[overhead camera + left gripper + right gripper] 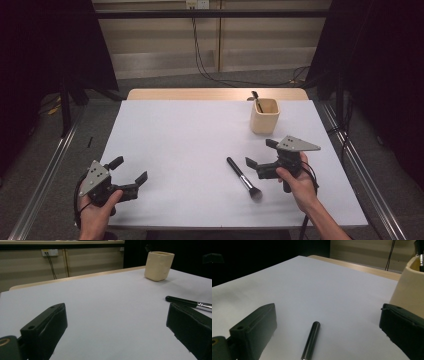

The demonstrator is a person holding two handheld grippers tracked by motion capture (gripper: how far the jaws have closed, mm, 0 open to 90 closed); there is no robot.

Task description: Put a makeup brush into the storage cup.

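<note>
A white tabletop (175, 150) seen from above, with a person's two hands each holding a set of black tongs. The right tongs (260, 152), jaws wide apart and gripping nothing, sit just right of a black-handled makeup brush (243, 178) that lies flat near the front right of the tabletop, bristles toward the person and handle tip pointing away and to the left. In the right gripper view the brush handle (311, 341) lies between the open jaws but below them, not yet touched. Farther back on the right stands a cream, square-sided cup (264, 116) with another dark brush (256, 98) leaning inside it. The left tongs (129, 171), also spread apart and holding nothing, rest at the front left, well apart from the brush. The step in hand looks like the approach to pick up the loose brush; the next move would call for lowering the right tongs around the handle and closing. No brand, label or writing can be read anywhere.
</note>
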